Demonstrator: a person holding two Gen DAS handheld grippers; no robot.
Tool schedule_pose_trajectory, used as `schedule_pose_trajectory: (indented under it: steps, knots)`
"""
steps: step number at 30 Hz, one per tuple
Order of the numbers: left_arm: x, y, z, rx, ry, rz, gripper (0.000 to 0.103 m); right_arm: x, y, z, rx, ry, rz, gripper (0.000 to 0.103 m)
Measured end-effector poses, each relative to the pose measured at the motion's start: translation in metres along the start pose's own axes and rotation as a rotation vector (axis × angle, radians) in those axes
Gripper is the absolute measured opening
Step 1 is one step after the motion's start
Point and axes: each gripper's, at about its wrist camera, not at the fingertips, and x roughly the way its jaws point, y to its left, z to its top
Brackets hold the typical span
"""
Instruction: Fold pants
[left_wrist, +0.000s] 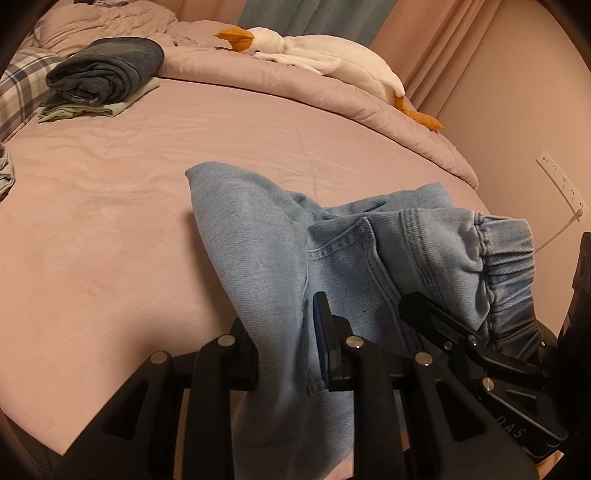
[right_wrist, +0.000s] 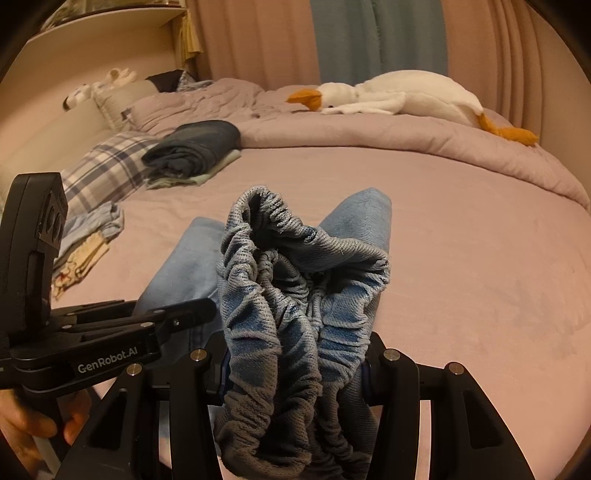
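Note:
Light blue denim pants (left_wrist: 258, 236) with an elastic waistband (right_wrist: 295, 295) lie bunched at the near edge of the pink bed (left_wrist: 110, 206). My left gripper (left_wrist: 284, 354) is shut on a fold of the pants' leg fabric. My right gripper (right_wrist: 295, 373) is shut on the gathered waistband, which fills the space between its fingers. The right gripper also shows at the right of the left wrist view (left_wrist: 443, 328), close beside the left one. The left gripper shows at the left of the right wrist view (right_wrist: 177, 314), held by a hand.
A stack of folded dark jeans (left_wrist: 107, 70) on pale cloth sits at the far left of the bed. A white goose plush (left_wrist: 317, 48) lies on the rolled duvet at the back. A plaid pillow (right_wrist: 107, 166) and loose clothes (right_wrist: 88, 236) lie left. A wall is at right.

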Motion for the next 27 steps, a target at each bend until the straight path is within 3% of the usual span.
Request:
schedule_pose_trajectory:
  steps: [27]
  knots:
    - [-0.029, 0.034, 0.009, -0.051, -0.094, 0.032, 0.021, 0.010, 0.044, 0.024, -0.107, -0.020, 0.040, 0.051]
